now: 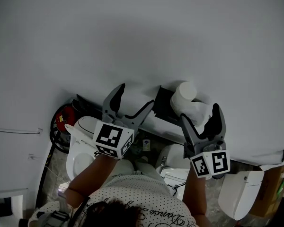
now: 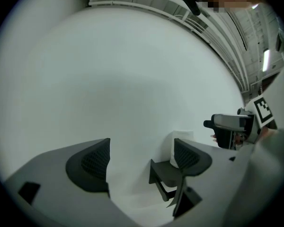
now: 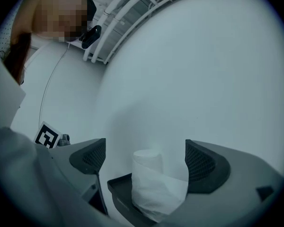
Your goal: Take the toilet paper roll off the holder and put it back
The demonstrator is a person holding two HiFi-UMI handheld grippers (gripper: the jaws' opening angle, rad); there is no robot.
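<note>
A white toilet paper roll (image 1: 185, 94) stands upright on a black holder (image 1: 163, 105) fixed to the white wall, with a loose sheet hanging toward me. My right gripper (image 1: 200, 114) is open just below it. In the right gripper view the roll (image 3: 153, 183) and holder (image 3: 121, 195) lie between the spread jaws of the right gripper (image 3: 146, 162); I cannot tell if the right pad touches the paper. My left gripper (image 1: 135, 95) is open and empty, left of the holder. In the left gripper view the holder (image 2: 163, 173) sits ahead of the left gripper (image 2: 141, 160), and the roll (image 2: 176, 148) is half hidden by a jaw.
Below the holder stand a white toilet (image 1: 79, 148) at the left with a red object (image 1: 63, 119) beside it, another white fixture (image 1: 240, 193) at the right and a brown box (image 1: 272, 189) at the far right. The wall (image 1: 142, 41) fills the upper view.
</note>
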